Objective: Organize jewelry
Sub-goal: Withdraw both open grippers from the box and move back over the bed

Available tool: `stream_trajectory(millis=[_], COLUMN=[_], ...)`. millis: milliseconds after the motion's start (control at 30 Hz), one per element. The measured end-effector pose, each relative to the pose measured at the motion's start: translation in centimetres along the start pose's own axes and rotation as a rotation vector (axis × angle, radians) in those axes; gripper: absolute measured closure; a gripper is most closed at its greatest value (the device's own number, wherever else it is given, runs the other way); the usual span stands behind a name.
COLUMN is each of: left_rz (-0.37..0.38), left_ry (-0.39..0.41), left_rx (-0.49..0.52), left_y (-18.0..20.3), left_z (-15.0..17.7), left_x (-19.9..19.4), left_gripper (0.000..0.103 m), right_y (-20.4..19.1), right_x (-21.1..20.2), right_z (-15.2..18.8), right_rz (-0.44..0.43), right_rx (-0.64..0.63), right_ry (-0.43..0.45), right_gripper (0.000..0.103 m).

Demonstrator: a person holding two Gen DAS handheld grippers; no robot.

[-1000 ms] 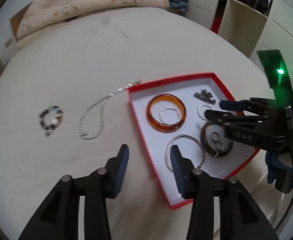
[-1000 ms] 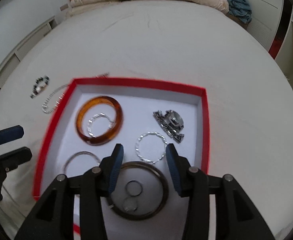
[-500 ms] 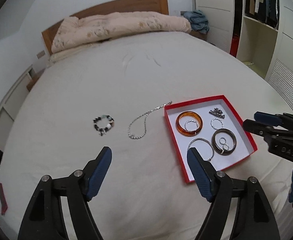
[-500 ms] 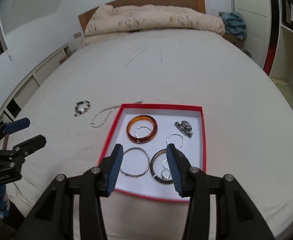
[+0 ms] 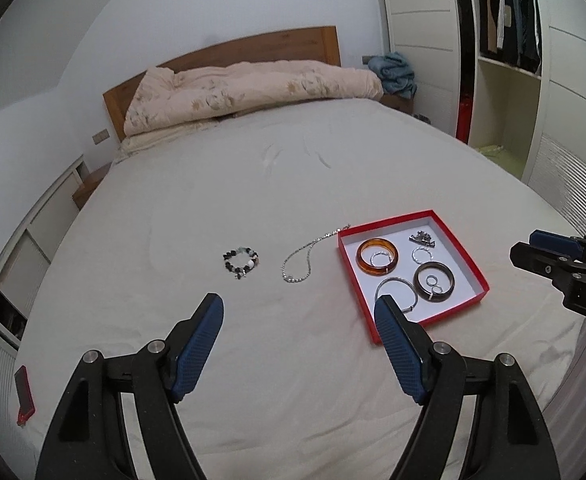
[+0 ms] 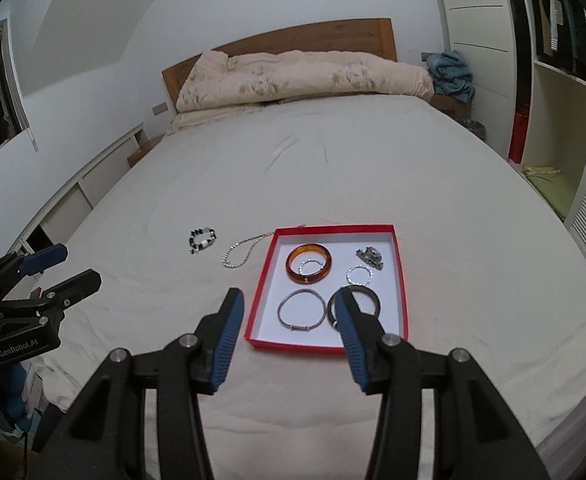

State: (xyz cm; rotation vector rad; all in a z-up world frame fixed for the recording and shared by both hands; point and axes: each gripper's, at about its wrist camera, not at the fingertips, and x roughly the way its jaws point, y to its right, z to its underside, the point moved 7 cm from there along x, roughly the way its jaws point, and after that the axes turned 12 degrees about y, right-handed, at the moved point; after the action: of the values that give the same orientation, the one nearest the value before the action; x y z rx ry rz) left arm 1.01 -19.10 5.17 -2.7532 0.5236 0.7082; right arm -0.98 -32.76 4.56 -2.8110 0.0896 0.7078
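Nearest the cameras, the left gripper [image 5: 299,322] is hanging over the cream bedsheet [image 5: 253,184] with its jaws standing wide apart and gripping nothing; they have just been opening. The right gripper [image 6: 289,310] is holding its jaws partly apart, also empty. Beyond them, at 2 o'clock in the left view, the shallow red cardboard tray [image 5: 459,246] is already holding 1 amber bangle [image 5: 377,255], 1 dark bangle [image 5: 433,282], 1 thin silver bangle [image 5: 396,294], several small rings and a metal trinket. Still lying on the sheet at 12 o'clock are the silver chain necklace [image 5: 299,268] and, further left, the dark beaded bracelet [image 5: 240,261]. By my judgement, 2 pieces are waiting.
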Motion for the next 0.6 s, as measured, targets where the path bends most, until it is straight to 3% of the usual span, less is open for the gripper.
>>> stream_trajectory(millis=[600], left_rz=[-0.039], left_ry=[0.124], left_rx=[-0.048], left_y=[-4.3], left_z=[0.9], left_x=[-8.0], left_gripper=[0.021], right_y=[-5.9], right_x=[-6.5], right_z=[-0.4], right_rz=[-0.006], right_rx=[-0.042], right_ry=[0.082], right_gripper=[0.056])
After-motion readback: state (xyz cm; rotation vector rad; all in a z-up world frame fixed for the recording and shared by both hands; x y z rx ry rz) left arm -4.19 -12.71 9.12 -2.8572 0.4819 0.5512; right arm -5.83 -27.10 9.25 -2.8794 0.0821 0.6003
